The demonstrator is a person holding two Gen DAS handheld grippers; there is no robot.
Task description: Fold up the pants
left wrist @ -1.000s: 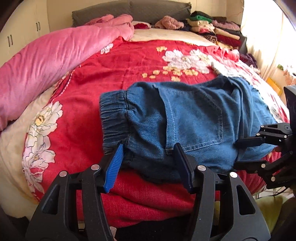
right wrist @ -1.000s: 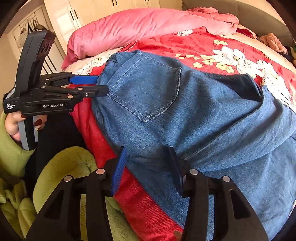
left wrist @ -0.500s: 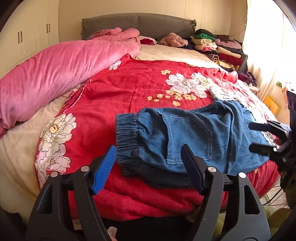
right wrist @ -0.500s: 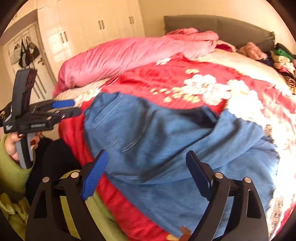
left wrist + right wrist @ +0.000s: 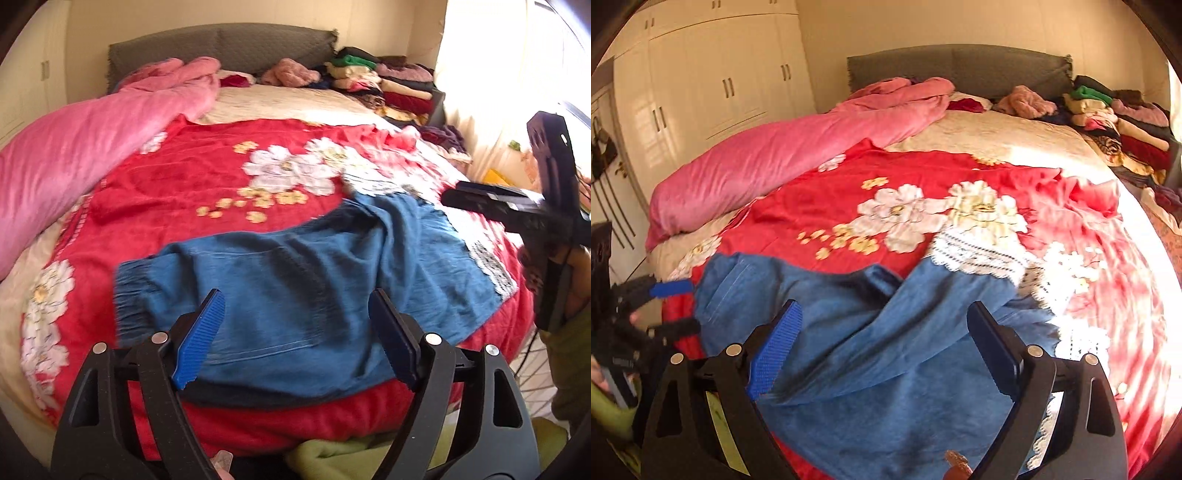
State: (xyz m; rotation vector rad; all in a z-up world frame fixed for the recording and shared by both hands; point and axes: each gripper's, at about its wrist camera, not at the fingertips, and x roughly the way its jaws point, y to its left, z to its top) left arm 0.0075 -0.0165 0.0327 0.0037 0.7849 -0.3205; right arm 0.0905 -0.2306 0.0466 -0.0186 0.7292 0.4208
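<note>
Lying folded near the bed's front edge on the red floral blanket (image 5: 192, 184), the blue pants (image 5: 295, 288) are released. Left claw (image 5: 295, 339) has just spread wide, empty; right claw (image 5: 886, 347) likewise. Judged next: regrip an end for another fold.

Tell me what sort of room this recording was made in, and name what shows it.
Most likely a home bedroom. A wide bed with a grey padded headboard fills the view, cream built-in wardrobes line the wall, and folded clothes are stacked by the headboard. Blue pants lie on the red floral blanket.
</note>
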